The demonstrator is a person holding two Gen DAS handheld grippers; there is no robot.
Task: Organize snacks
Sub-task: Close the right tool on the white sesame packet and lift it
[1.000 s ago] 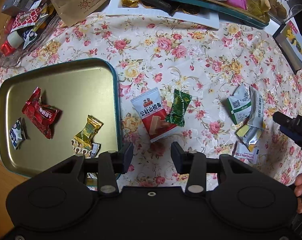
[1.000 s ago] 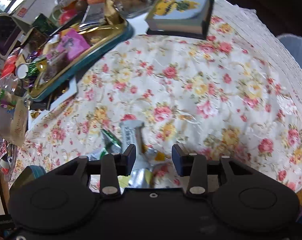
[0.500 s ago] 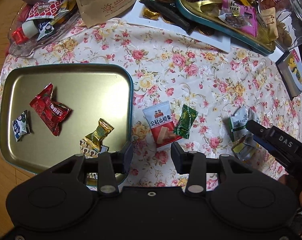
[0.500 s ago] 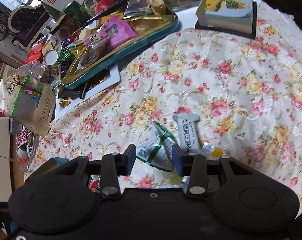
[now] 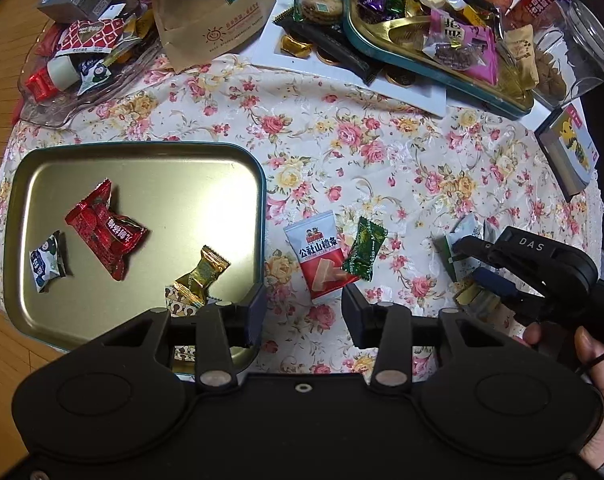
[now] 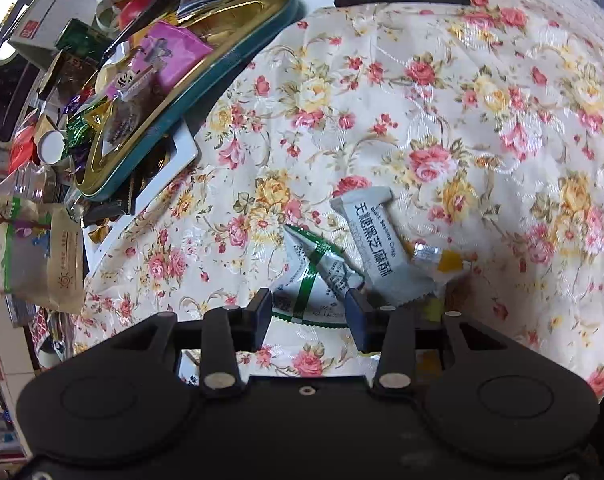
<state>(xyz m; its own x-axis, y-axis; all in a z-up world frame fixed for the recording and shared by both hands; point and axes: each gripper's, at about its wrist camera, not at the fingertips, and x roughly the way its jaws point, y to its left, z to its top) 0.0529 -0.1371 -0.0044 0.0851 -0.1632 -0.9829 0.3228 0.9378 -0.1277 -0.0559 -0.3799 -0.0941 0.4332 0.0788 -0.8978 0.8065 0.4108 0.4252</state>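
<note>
A table under a floral cloth, cluttered along its far edge. My gold tin tray lies at nine o'clock in the left view, holding a few wrapped sweets. My left gripper has lifted away, jaws apart and empty, above the red-and-white snack and the green candy. My right gripper has swung in over the green-striped packet at six o'clock, jaws apart around it, not yet pinching. The grey sesame bar lies touching it. That packet looks next for the tray.
</note>
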